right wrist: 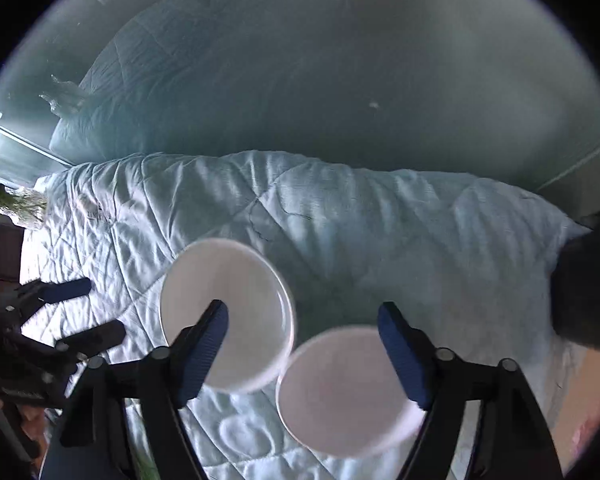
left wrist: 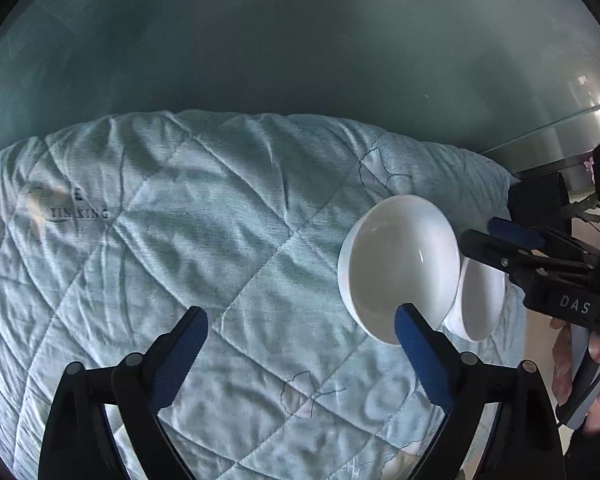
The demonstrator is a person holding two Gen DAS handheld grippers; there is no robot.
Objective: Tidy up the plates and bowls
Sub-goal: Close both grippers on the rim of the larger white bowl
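Two glossy white ceramic bowls sit side by side on the pale blue quilted blanket (left wrist: 220,240), rims close to touching or just overlapping; I cannot tell which. The larger white bowl (left wrist: 400,268) lies toward my left, the smaller white bowl (left wrist: 482,300) toward my right. My left gripper (left wrist: 300,330) hangs above the quilt with fingers spread wide, right pad at the larger bowl's near rim, nothing held. My right gripper (right wrist: 302,322) is likewise spread apart, hovering over both bowls: larger (right wrist: 236,304), smaller (right wrist: 340,392). The right-wrist view is blurred.
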